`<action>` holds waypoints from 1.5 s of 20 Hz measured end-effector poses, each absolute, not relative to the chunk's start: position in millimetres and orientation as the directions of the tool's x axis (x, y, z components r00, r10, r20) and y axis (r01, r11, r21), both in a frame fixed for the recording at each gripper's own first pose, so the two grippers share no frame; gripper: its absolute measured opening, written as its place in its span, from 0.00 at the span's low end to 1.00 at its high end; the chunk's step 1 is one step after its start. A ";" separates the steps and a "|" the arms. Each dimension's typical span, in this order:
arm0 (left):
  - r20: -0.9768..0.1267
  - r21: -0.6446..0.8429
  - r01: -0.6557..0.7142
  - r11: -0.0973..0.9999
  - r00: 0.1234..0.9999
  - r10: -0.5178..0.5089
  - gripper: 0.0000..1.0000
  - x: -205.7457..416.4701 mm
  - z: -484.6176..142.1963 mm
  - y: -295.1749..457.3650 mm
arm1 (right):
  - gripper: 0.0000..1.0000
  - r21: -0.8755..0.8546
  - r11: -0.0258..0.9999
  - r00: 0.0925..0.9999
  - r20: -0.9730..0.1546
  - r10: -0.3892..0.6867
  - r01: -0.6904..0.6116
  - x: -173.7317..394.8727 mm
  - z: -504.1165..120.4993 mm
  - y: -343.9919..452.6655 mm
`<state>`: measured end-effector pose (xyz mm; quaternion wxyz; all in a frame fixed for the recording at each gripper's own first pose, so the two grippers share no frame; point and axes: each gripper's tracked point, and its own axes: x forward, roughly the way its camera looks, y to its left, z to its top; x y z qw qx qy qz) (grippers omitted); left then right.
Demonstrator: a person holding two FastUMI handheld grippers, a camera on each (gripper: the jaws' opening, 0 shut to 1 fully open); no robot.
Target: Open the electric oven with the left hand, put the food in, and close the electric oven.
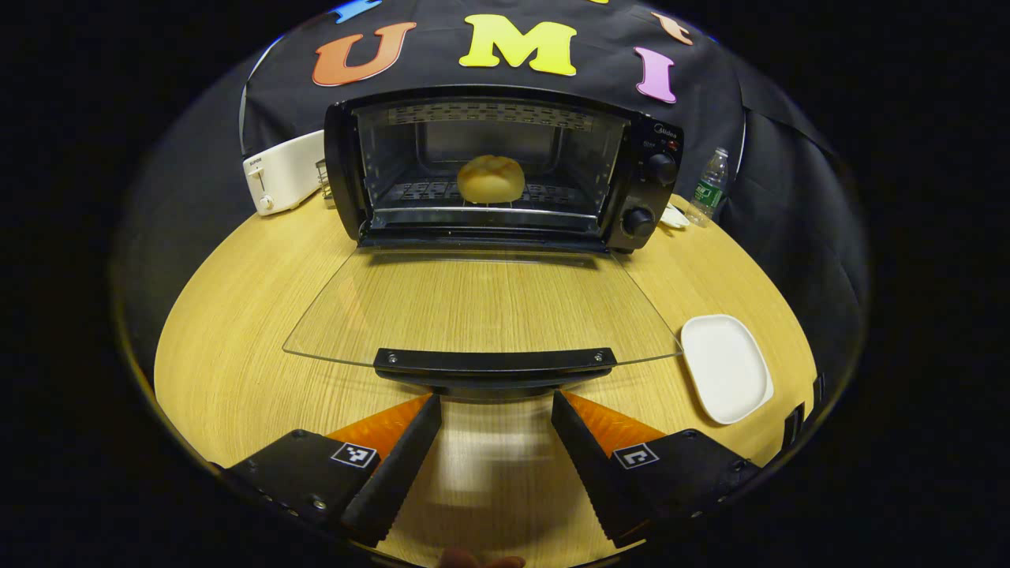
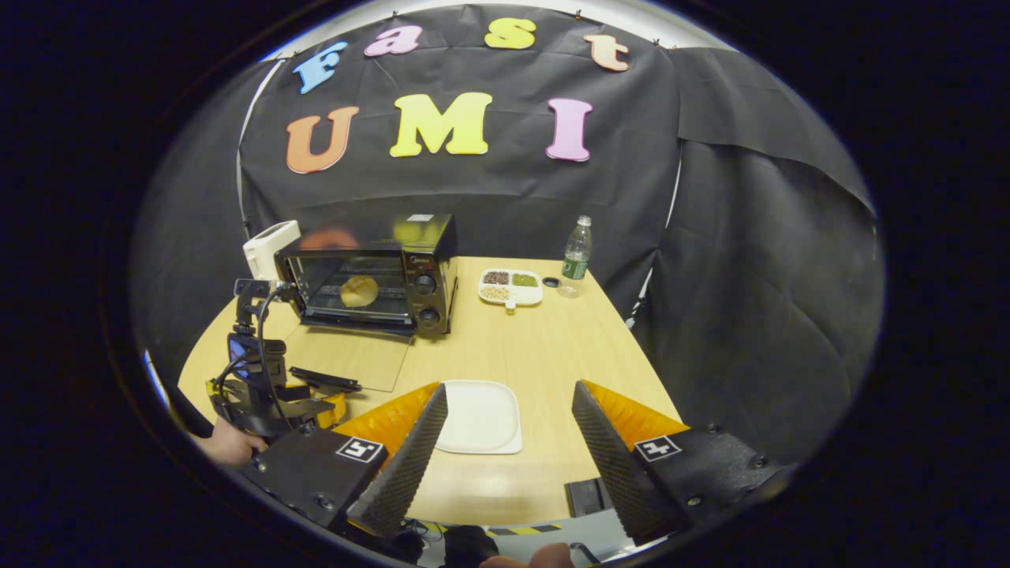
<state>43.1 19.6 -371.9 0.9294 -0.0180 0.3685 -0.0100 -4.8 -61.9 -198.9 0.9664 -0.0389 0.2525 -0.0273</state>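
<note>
Your left gripper (image 1: 495, 442) is hovering just short of the black door handle (image 1: 494, 361), its fingers spread wide with nothing between them, and the handle is lining up with the gap, which suggests you are setting up to take it. Beyond the handle, the glass oven door (image 1: 481, 304) is lying flat and fully lowered over the wooden table (image 1: 237, 331). Inside the electric oven (image 1: 505, 170), the bread roll (image 1: 491, 178) is sitting on the wire rack, roughly centred, so loading looks finished and closing is what is left.

You are holding your right gripper (image 2: 505, 442) back near the table's front edge, fingers also spread and empty, hanging over the white plate (image 2: 480, 416), which is sitting bare; keeping it there is leaving the door's swing free. From that side the left gripper (image 2: 268, 394) and your hand (image 2: 229, 443) are showing at the door's free edge.

Other things are staying out of the way: a white toaster (image 1: 286, 172) beside the oven, a water bottle (image 2: 577, 254) and a divided dish of grains (image 2: 511, 285) farther right.
</note>
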 end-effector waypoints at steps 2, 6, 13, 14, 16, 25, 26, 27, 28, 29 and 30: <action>-0.668 -0.052 0.010 0.999 0.743 -0.042 0.93 45.3 -352.4 19.9 | 0.98 -0.090 0.995 0.878 -0.473 -0.069 0.029 -2.8 -194.7 -56.7; -0.592 -0.070 0.012 0.997 0.804 -0.051 0.93 63.1 -298.2 18.4 | 0.98 -0.078 0.997 0.895 -0.443 -0.053 0.021 -2.0 -186.0 -44.5; -0.455 -0.071 0.029 0.997 0.889 -0.059 0.93 106.7 -214.4 22.9 | 0.98 -0.073 0.997 0.918 -0.396 -0.025 -0.004 -6.2 -166.7 -28.9; -0.433 -0.073 0.032 0.997 0.899 -0.061 0.93 110.6 -202.0 23.5 | 0.98 -0.062 0.998 0.921 -0.390 -0.016 -0.009 -5.1 -162.2 -26.3; -0.386 -0.063 0.030 0.998 0.921 -0.052 0.93 112.5 -174.6 26.3 | 0.98 -0.044 0.999 0.931 -0.365 0.005 -0.023 3.5 -149.2 -22.0; -0.175 -0.062 -0.005 0.998 0.984 -0.006 0.93 71.7 -58.3 13.7 | 0.98 0.040 0.989 0.964 -0.221 0.150 -0.145 43.1 -90.8 -7.8; -0.160 -0.064 -0.005 0.998 0.987 -0.005 0.93 62.9 -48.8 10.8 | 0.98 0.040 0.988 0.966 -0.206 0.155 -0.150 42.5 -83.8 -4.8; -0.145 -0.066 -0.003 0.998 0.989 -0.007 0.93 53.8 -39.8 9.1 | 0.97 0.038 0.988 0.969 -0.193 0.156 -0.152 39.4 -78.2 -3.0; -0.130 -0.066 0.000 0.998 0.991 -0.009 0.93 43.5 -31.5 9.3 | 0.97 0.037 0.988 0.973 -0.172 0.154 -0.150 35.5 -68.9 -1.0; -0.118 -0.067 0.000 0.998 0.993 -0.008 0.93 34.0 -24.6 10.4 | 0.97 0.034 0.988 0.977 -0.152 0.152 -0.148 29.1 -58.9 2.5; -0.108 -0.072 0.000 0.997 0.994 -0.008 0.93 23.2 -17.5 12.5 | 0.97 0.028 0.989 0.980 -0.133 0.148 -0.146 22.1 -50.1 5.8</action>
